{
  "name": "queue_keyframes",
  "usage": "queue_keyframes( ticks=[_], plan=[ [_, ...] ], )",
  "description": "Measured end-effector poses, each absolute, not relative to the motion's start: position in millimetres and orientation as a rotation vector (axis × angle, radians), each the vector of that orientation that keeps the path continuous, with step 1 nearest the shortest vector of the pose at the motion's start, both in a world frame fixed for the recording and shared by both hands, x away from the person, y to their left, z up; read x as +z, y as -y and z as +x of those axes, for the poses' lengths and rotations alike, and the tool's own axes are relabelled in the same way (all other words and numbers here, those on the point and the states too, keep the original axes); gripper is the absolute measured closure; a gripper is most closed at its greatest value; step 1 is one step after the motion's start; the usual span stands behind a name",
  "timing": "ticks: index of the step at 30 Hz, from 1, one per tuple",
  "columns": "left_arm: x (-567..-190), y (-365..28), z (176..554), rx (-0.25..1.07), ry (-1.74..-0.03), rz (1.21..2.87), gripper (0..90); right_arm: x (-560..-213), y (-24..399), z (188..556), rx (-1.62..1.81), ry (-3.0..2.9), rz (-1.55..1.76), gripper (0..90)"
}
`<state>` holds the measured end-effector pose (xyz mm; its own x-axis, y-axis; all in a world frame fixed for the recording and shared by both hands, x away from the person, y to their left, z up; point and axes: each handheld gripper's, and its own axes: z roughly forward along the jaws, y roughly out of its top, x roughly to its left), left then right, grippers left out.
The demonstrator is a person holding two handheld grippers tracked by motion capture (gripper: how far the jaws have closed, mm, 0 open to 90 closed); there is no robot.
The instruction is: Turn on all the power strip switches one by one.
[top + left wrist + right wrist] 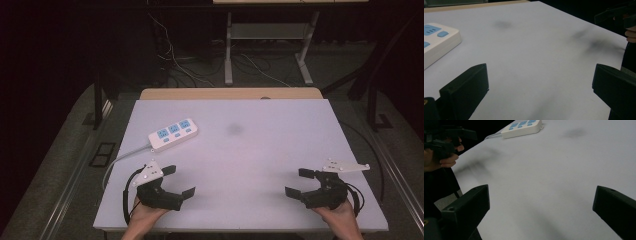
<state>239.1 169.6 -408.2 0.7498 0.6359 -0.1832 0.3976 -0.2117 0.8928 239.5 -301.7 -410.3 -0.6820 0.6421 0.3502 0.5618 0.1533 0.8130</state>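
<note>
No readable brand or writing anywhere; power strip (173, 134) white with three blue socket faces and small blue switches, markings too small to read. Lies on left-rear part of tabletop (260, 165), angled, grey cord (116, 161) running off its near-left end and over the tabletop's left edge. Also seen at left edge of left gripper view (436, 41) and top of right gripper view (522, 127). Tabletop covered in pale white-lilac sheet, with a dark smudge (234, 129) near centre-rear and fainter grey smears toward the near corners; wooden edge (230, 93) showing along the far side. Beyond: dark room, grey floor, loose cables (200, 65), white legs of a stand (270, 45). Left claw (180, 181) held low over near-left corner, gripped from behind by left hand (145, 212), jaws spread wide, nothing between them, pointing right and slightly forward. Right claw (296, 182) over near-right corner in right hand (340, 215), jaws likewise released and empty, pointing left. Both well apart from each other and from the power strip. Grey three-cornered plate on top of each.
</note>
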Motion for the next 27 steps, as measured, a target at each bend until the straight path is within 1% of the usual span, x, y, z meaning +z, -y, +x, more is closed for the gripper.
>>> queue_keyframes(
  ticks=[16,27],
  plan=[
    [-398.2,-170.9,238.6,0.272,-0.793,1.860,0.0,-413.4,300.7,241.1,1.555,-2.366,1.218,0.7],
    [-387.8,-169.1,246.7,0.246,-0.789,1.902,0.0,-413.4,301.1,241.2,1.554,-2.361,1.213,0.7]
  ],
)
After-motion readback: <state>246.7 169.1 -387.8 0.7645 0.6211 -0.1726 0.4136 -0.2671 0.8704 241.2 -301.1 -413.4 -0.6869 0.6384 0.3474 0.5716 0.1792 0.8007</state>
